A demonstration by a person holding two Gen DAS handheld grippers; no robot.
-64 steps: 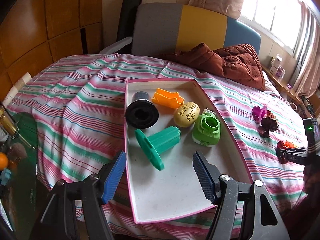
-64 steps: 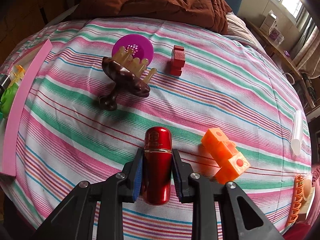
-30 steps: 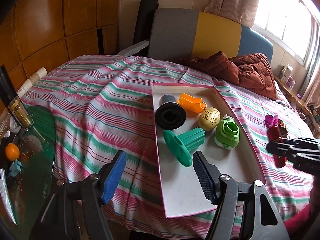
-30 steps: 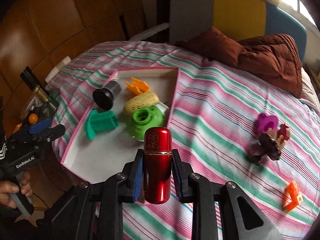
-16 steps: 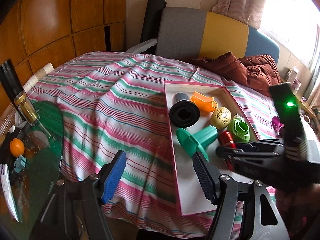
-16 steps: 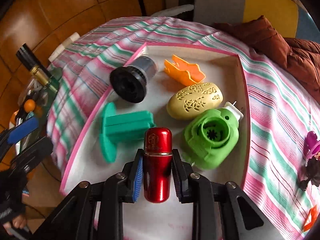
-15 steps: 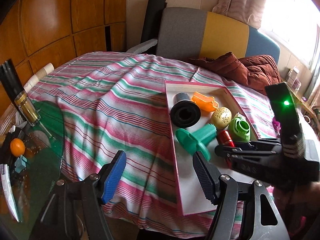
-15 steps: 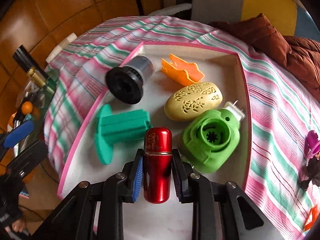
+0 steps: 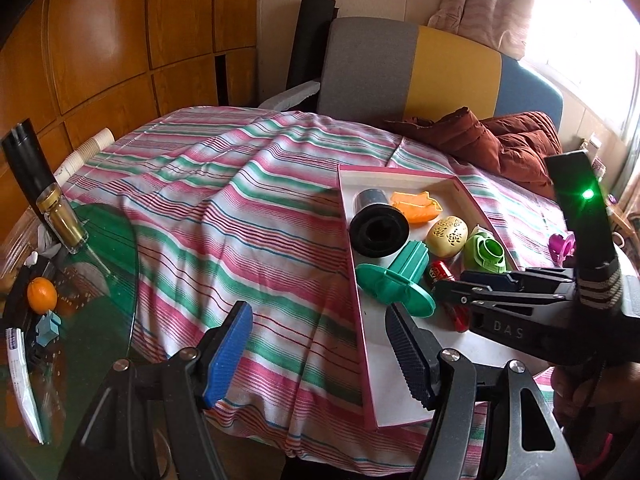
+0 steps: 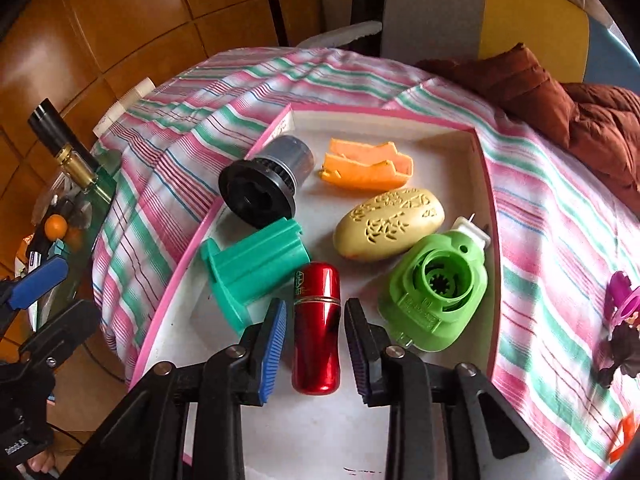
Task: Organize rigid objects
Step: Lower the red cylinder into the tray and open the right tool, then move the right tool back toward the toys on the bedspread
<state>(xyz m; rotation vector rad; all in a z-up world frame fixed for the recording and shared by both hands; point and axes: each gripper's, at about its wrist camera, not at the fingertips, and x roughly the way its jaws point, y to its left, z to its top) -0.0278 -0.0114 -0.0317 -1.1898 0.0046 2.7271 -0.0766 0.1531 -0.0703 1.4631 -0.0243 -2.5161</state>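
While its jaws are opening, the right gripper [image 10: 314, 346] sits low over the near part of the pink-rimmed tray [image 10: 486, 184], and the red canister [image 10: 316, 328] lies on the white tray floor between the two pads with a gap showing on each side, so neither pad presses on it. Just left of the canister's far end lies the teal flanged spool [image 10: 250, 268] on its side, touching or nearly touching the canister. To the right stands the green round-holed device [image 10: 436, 288], its white plug end pointing away. Beyond these rests the beige perforated egg-shaped case [image 10: 390, 228], then the black and grey cylinder [image 10: 264, 186] against the tray's left wall, and the orange clip [image 10: 366, 170] nearer the far wall.

From the left wrist view, the left gripper [image 9: 316, 354] hangs over the near edge of the striped cloth [image 9: 240, 216], its jaws standing well apart with nothing between them. Its right-hand pad overlaps the tray's near left part in the picture; whether it touches cannot be told. Off the tray to the right, a purple piece [image 10: 620, 296] and a dark brown item [image 10: 618, 350] lie on the cloth, well apart from the canister. Farther back a brown quilted jacket [image 9: 504, 144] is heaped before a grey, yellow and blue chair back [image 9: 432, 68]
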